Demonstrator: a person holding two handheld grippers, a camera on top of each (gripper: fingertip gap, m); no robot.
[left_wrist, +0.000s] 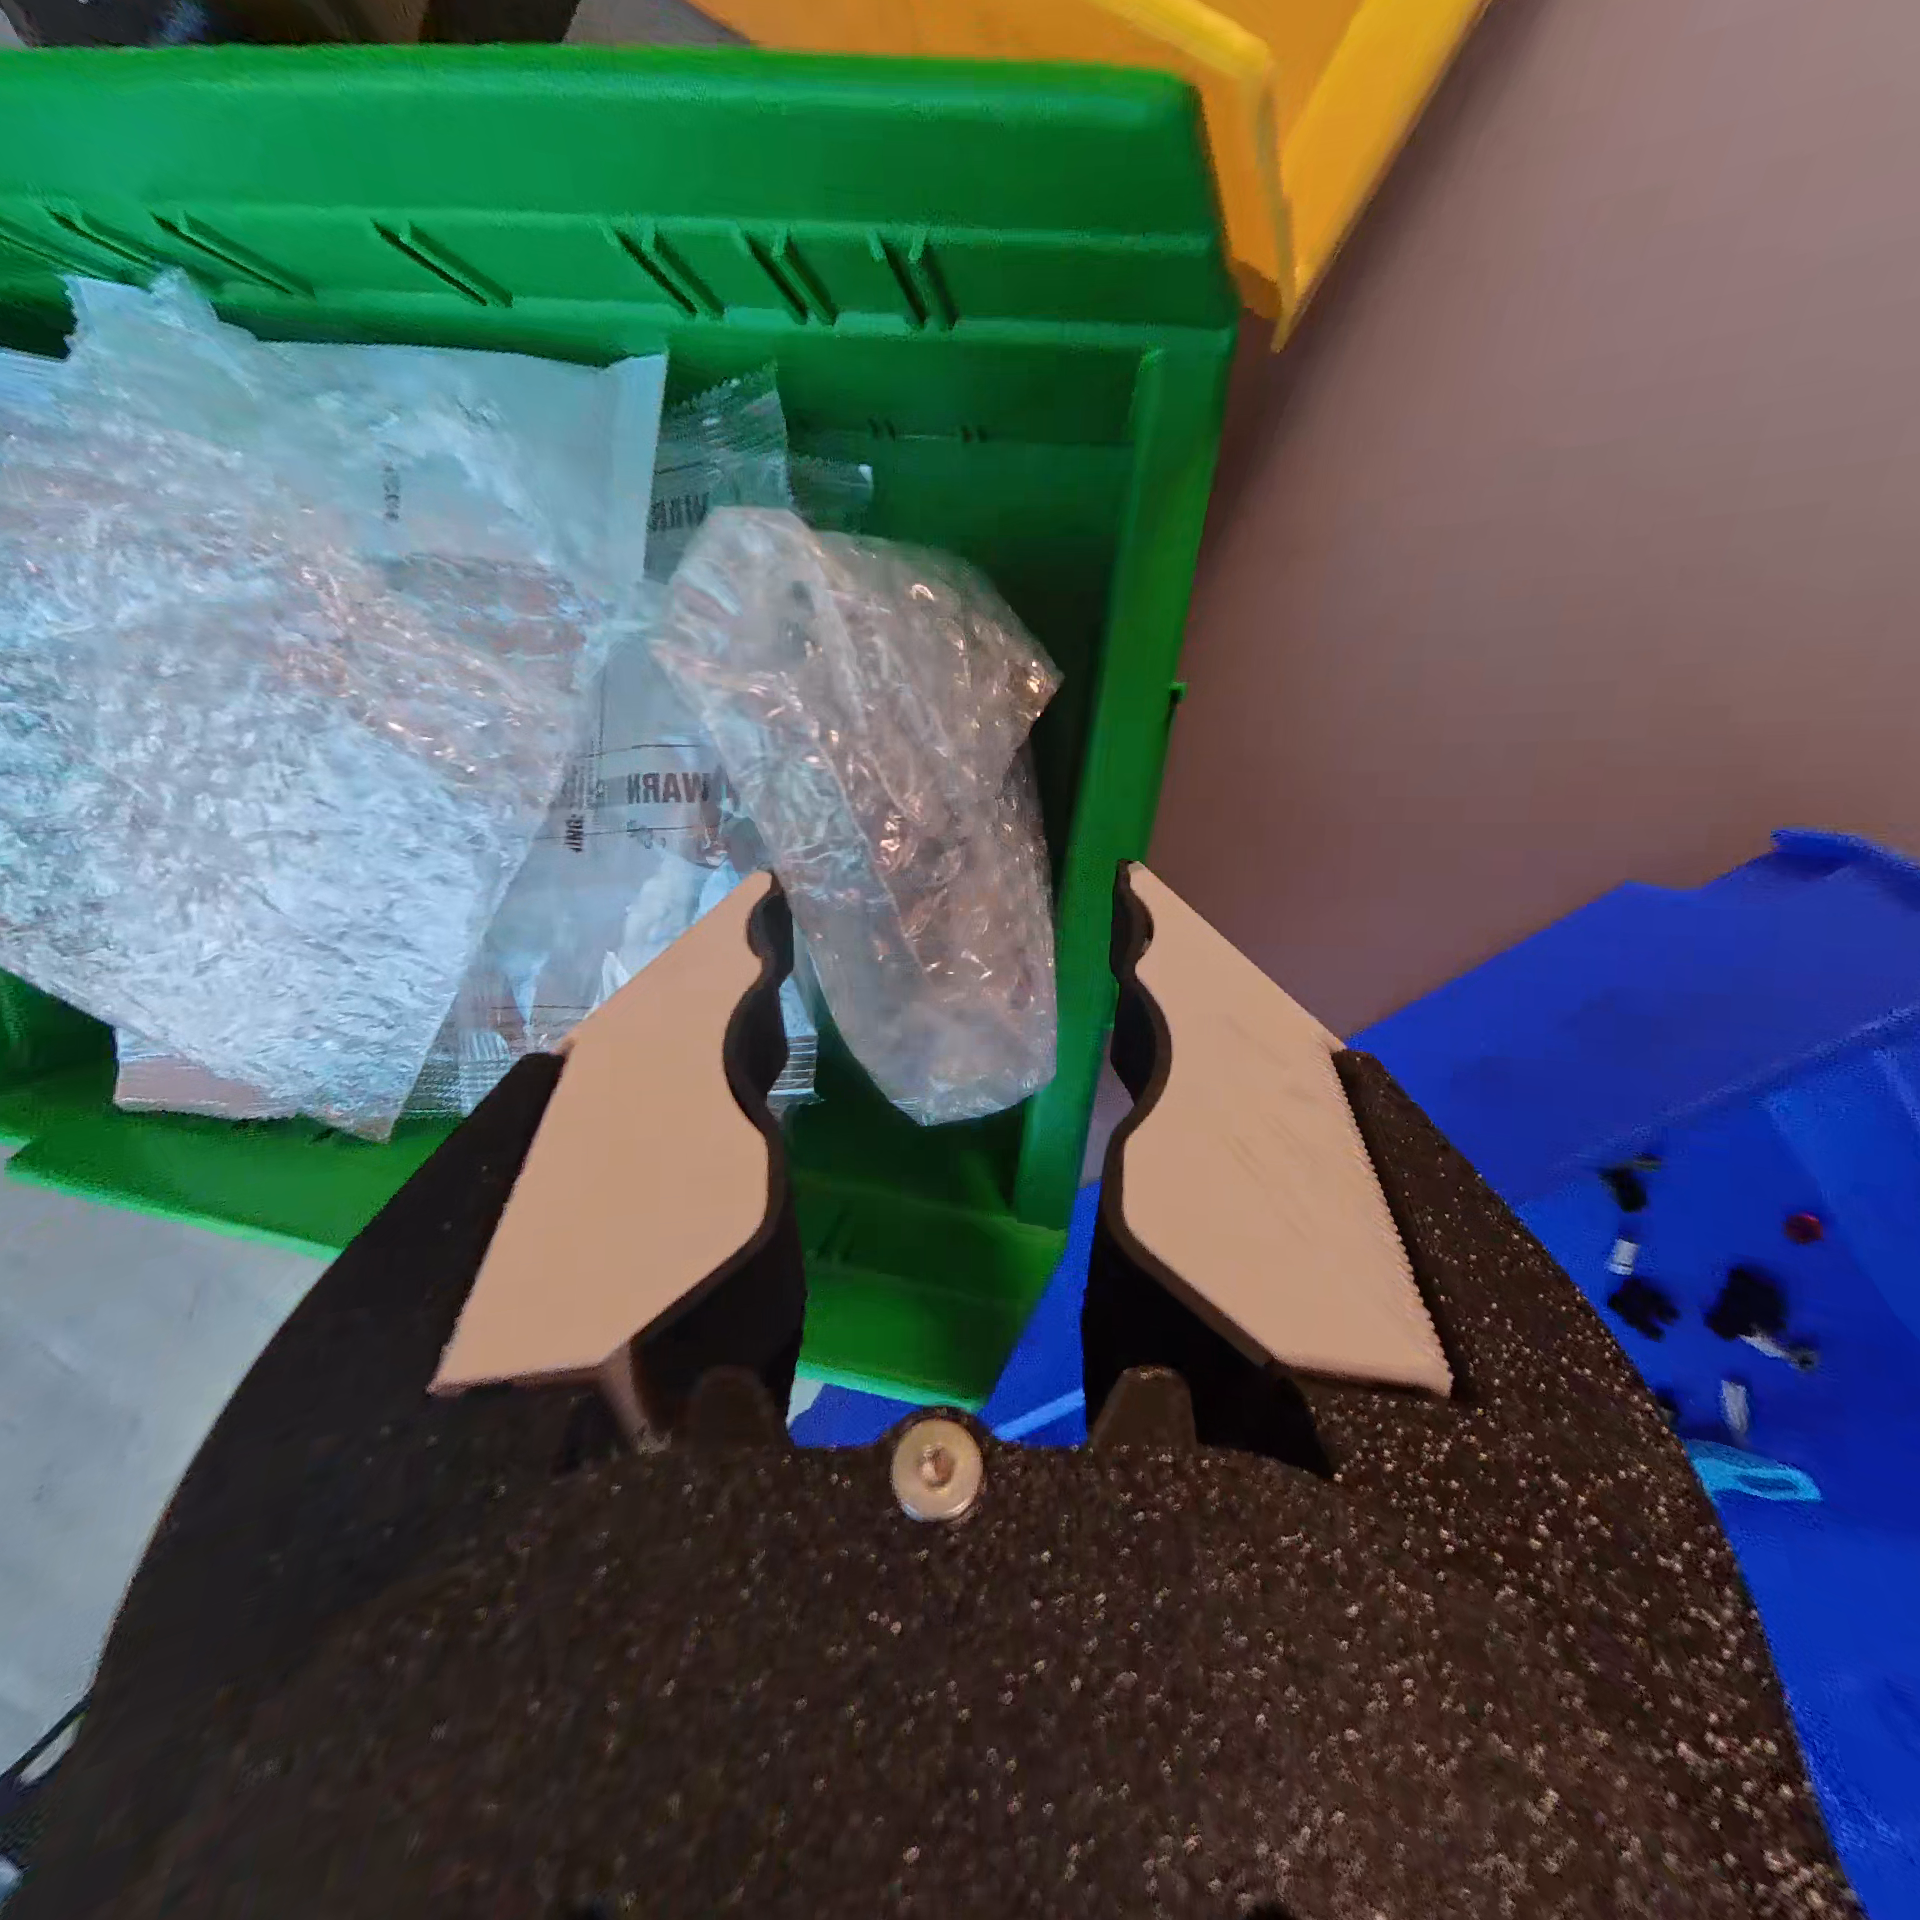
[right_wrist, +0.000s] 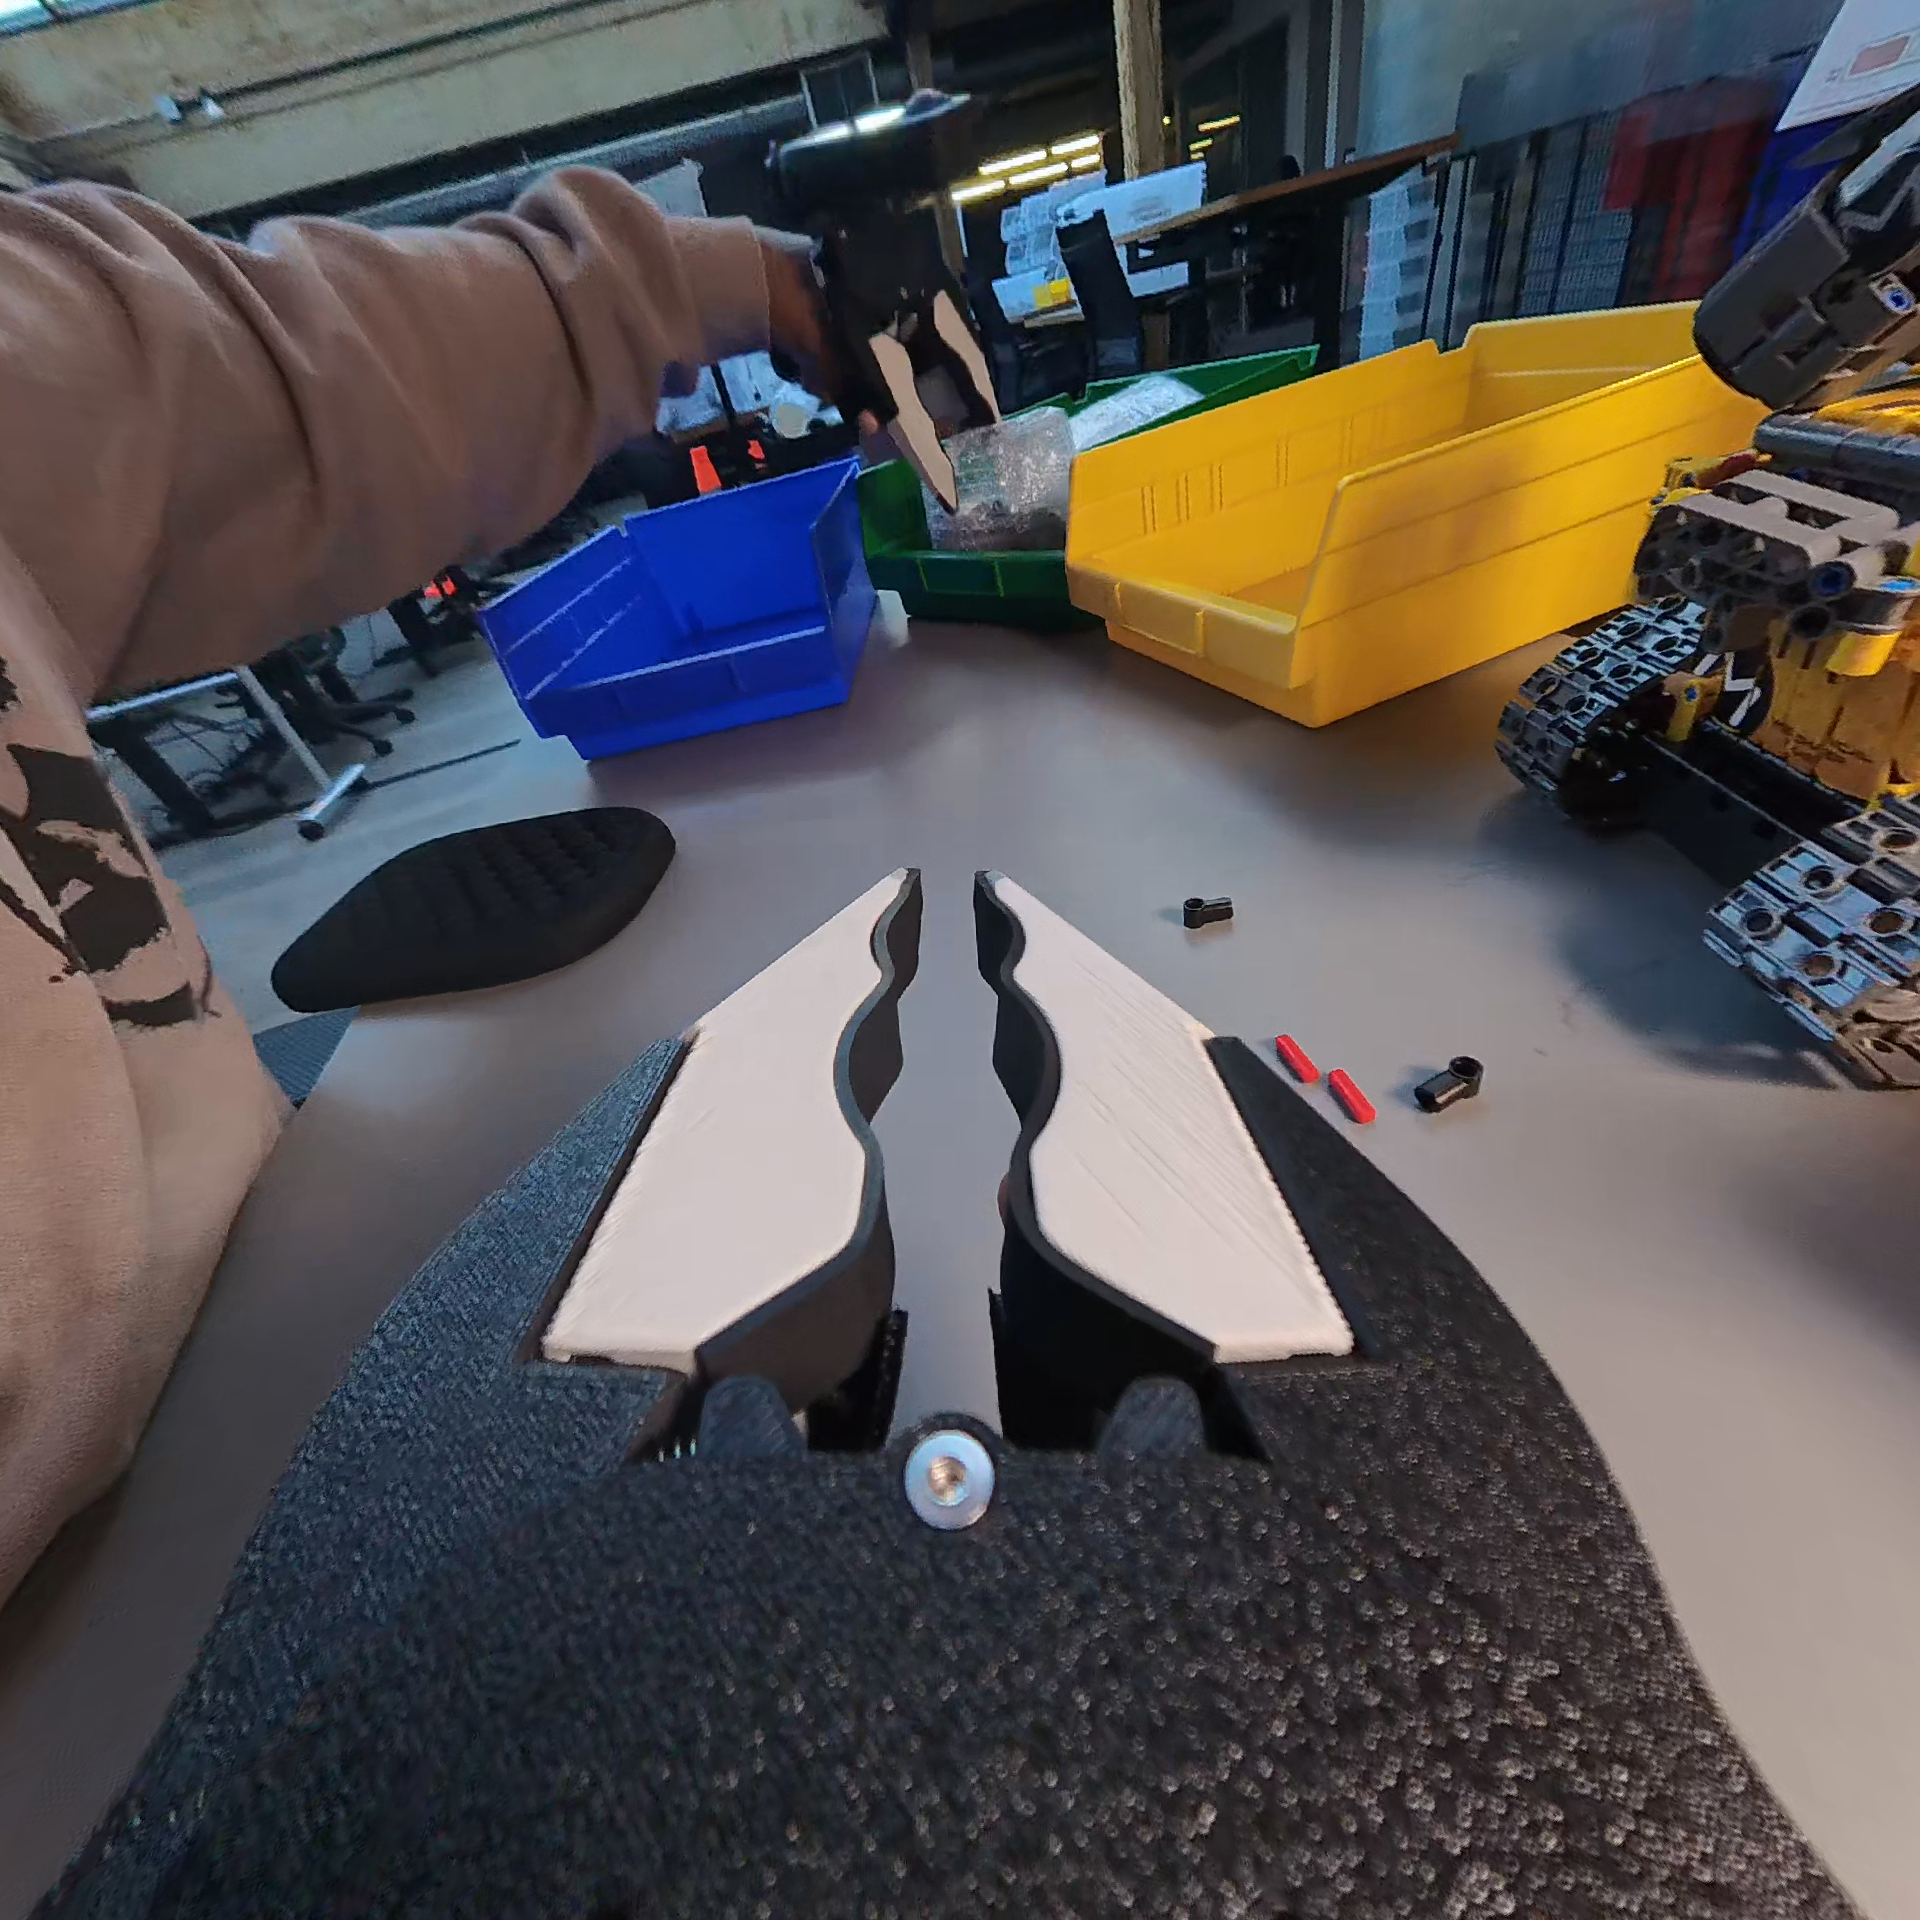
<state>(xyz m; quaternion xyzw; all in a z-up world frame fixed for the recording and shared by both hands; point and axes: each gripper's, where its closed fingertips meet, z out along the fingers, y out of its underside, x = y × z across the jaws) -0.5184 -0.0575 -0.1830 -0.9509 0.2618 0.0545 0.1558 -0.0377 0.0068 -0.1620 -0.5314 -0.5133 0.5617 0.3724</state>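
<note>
A crinkly bubble-wrap bundle (left_wrist: 883, 810) lies between the wide-spread, empty fingers of the left gripper (left_wrist: 945, 883), inside the ribbed green bin (left_wrist: 1132, 727); the slick film could slip or snag neighbouring clear bags (left_wrist: 260, 675). The right gripper (right_wrist: 948, 878), nearly closed and empty, hovers over the smooth table (right_wrist: 1039, 748).

A: What are the tools like?

B: The left gripper (left_wrist: 945, 883) and the right gripper (right_wrist: 948, 878) each have a speckled black textured body, pale flat-faced jaws with wavy black inner edges, and one silver screw (right_wrist: 948, 1480) at the middle.

A: And the clothing?

B: A tan sleeve (right_wrist: 343, 343), with a black print near the left edge.
</note>
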